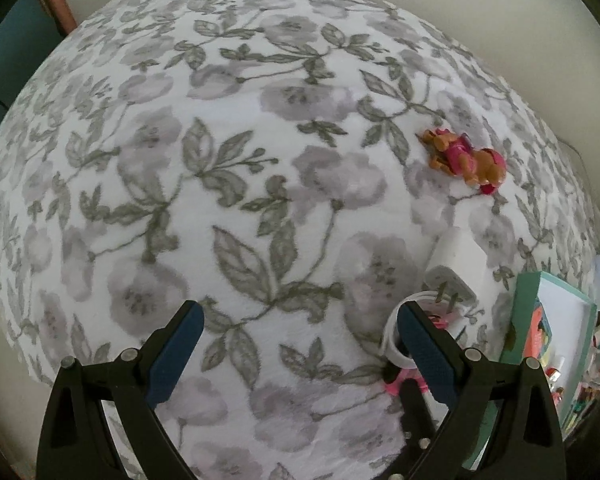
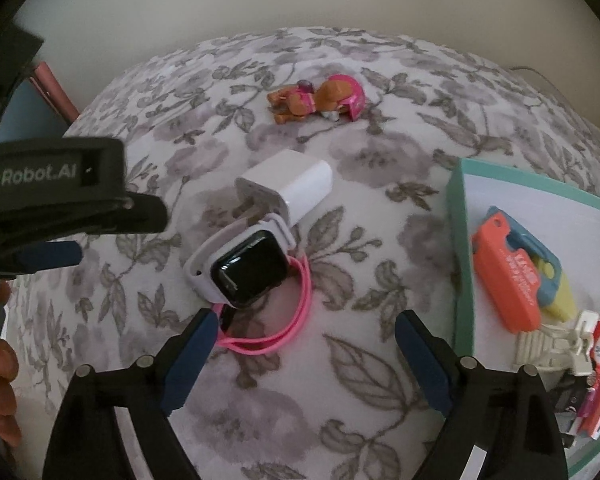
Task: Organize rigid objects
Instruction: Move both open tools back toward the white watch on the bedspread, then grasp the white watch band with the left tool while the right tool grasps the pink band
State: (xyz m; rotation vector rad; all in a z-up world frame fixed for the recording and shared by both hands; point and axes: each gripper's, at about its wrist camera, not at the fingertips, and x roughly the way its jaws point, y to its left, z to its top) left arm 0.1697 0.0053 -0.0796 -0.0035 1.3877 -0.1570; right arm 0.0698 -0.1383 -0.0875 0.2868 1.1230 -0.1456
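The right gripper point(image 2: 302, 356), jaws wide and empty, is nearing the watch point(image 2: 246, 268) (tangled with a pink cord point(image 2: 296, 320)). The left gripper point(image 1: 300, 344) is hovering open, holding nothing. A grip across the watch's case is looking best before moving to the box point(image 2: 460, 264) on the right.

The blanket point(image 2: 340, 208) is looking like soft, fuzzy fleece, totally matt. The charger point(image 2: 292, 190) is showing smooth white plastic with a slight sheen, its prongs looking like dull metal. The watch point(image 2: 250, 268) face is coming across as glossy black glass, catching reflections, while its white band is looking like matt rubber. The pink cord point(image 2: 288, 320) is looking smooth and rubbery. The toy dog point(image 2: 316, 98) is shining like hard plastic. The box point(image 2: 460, 264) rim is looking like matt teal cardboard. Both grippers' pads point(image 1: 424, 348) are showing textured blue rubber on matt black plastic frames.
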